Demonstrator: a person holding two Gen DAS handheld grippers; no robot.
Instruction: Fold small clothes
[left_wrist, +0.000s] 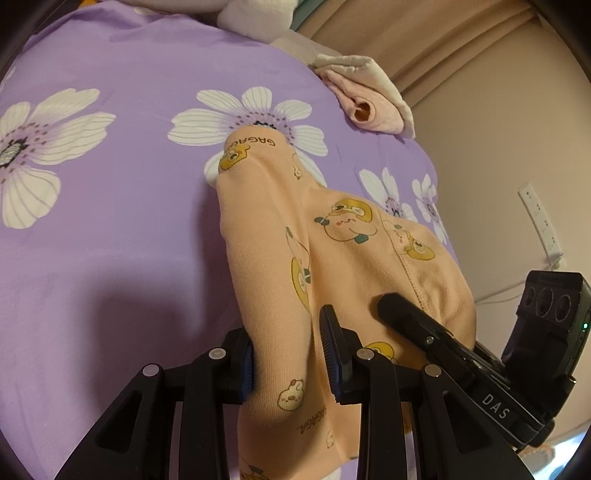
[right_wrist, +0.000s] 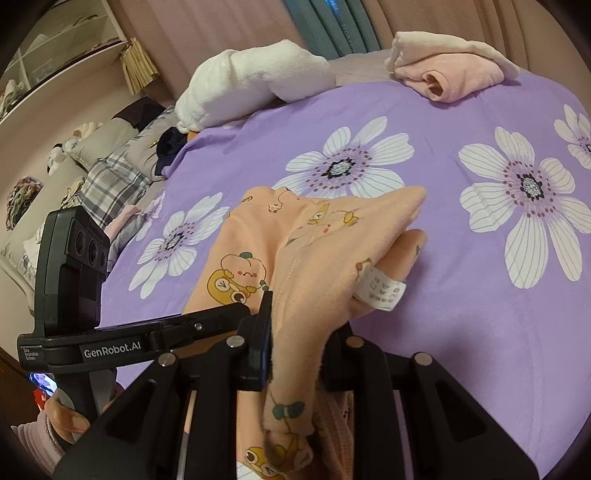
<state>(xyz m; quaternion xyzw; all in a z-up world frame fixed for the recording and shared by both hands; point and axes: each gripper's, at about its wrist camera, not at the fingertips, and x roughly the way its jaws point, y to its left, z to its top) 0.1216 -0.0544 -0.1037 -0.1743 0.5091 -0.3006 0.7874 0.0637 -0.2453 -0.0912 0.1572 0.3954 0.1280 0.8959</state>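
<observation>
A small peach garment (left_wrist: 295, 236) printed with yellow cartoon figures is held up over the purple flowered bedspread (left_wrist: 110, 221). My left gripper (left_wrist: 288, 354) is shut on one bunched edge of it. My right gripper (right_wrist: 299, 350) is shut on another edge of the same garment (right_wrist: 314, 251), whose white care label (right_wrist: 380, 288) hangs out. The right gripper also shows in the left wrist view (left_wrist: 391, 306), pressed against the cloth beside my left one. The far end of the garment drapes down toward the bed.
A folded pink and cream garment (right_wrist: 450, 70) lies at the bed's far edge, also in the left wrist view (left_wrist: 365, 99). A white plush pillow (right_wrist: 255, 81) lies at the head. Plaid bedding (right_wrist: 110, 177) and a shelf (right_wrist: 55, 44) stand left. A wall (left_wrist: 498, 147) runs along the right.
</observation>
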